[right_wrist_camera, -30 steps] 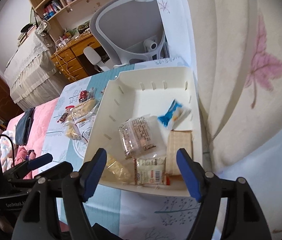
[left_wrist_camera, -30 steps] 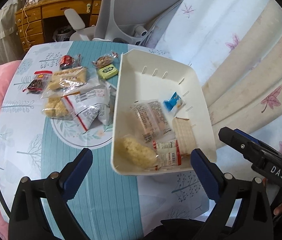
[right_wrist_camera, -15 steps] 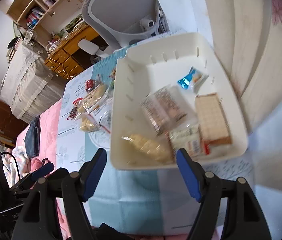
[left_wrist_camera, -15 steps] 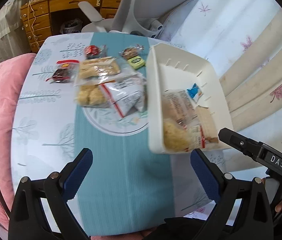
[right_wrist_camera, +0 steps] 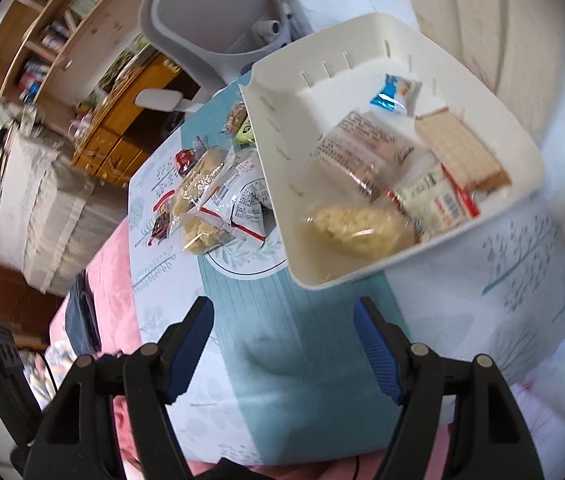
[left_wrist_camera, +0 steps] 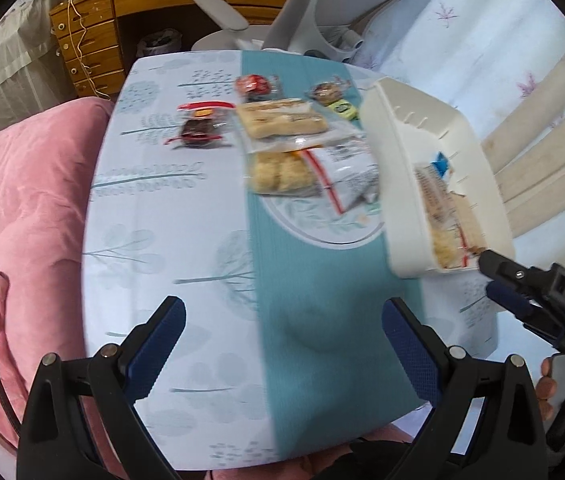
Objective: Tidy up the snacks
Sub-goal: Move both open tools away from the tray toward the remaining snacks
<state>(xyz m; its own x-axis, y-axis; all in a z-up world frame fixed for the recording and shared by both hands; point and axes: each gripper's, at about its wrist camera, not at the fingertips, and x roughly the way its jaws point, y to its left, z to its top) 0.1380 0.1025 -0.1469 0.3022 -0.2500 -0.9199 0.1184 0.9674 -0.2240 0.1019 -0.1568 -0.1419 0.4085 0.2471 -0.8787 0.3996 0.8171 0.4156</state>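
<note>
White bin (right_wrist_camera: pixel 362 276) of wrapped snacks (right_wrist_camera: pixel 356 226), more packets (left_wrist_camera: pixel 302 148) beside it

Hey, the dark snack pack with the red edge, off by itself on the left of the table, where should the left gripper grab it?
Take the dark snack pack from above, pinching across its bulging dark middle. It lies flat and apart from the snack pile, so the left gripper, now open, probably has room to straddle it.

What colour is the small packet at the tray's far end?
Blue and white small packet; clearest in the right wrist view.
</note>
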